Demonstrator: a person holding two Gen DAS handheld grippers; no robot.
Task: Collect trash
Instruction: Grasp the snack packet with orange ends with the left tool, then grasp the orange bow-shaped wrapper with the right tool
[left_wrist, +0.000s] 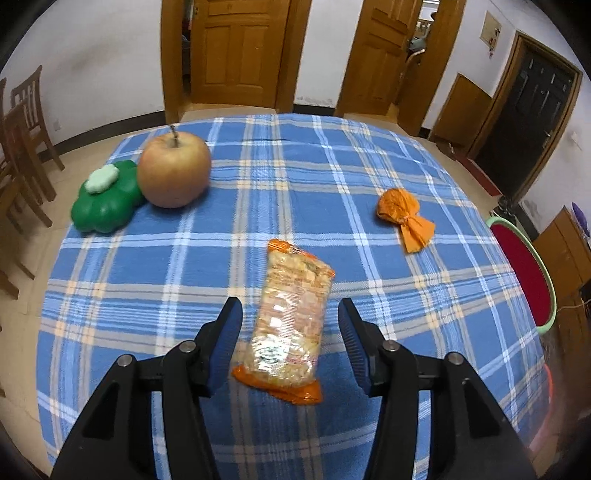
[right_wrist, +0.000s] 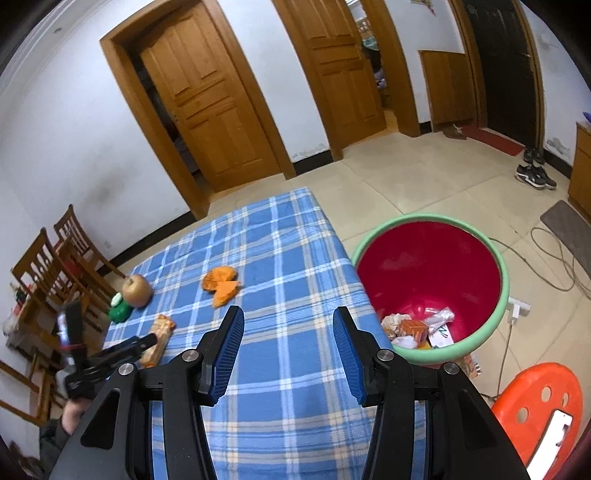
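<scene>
A clear snack packet (left_wrist: 291, 325) with orange ends lies flat on the blue plaid tablecloth (left_wrist: 295, 166). My left gripper (left_wrist: 289, 308) is open and straddles it, with a gap between each blue pad and the packet. A crumpled orange wrapper (left_wrist: 404, 214) lies farther off to the right. In the right wrist view my right gripper (right_wrist: 288, 317) hangs open and empty above the table's near right part. There the left gripper (right_wrist: 149, 339) shows at the left over the packet (right_wrist: 162, 328), and the orange wrapper (right_wrist: 221, 282) lies ahead.
A red bin with a green rim (right_wrist: 424, 266) stands on the floor right of the table and holds several pieces of trash (right_wrist: 417, 328). An apple (left_wrist: 173, 173) and a green toy (left_wrist: 107, 203) sit at the table's far left. Wooden chairs (left_wrist: 26, 147) stand left; an orange stool (right_wrist: 535, 398) is near right.
</scene>
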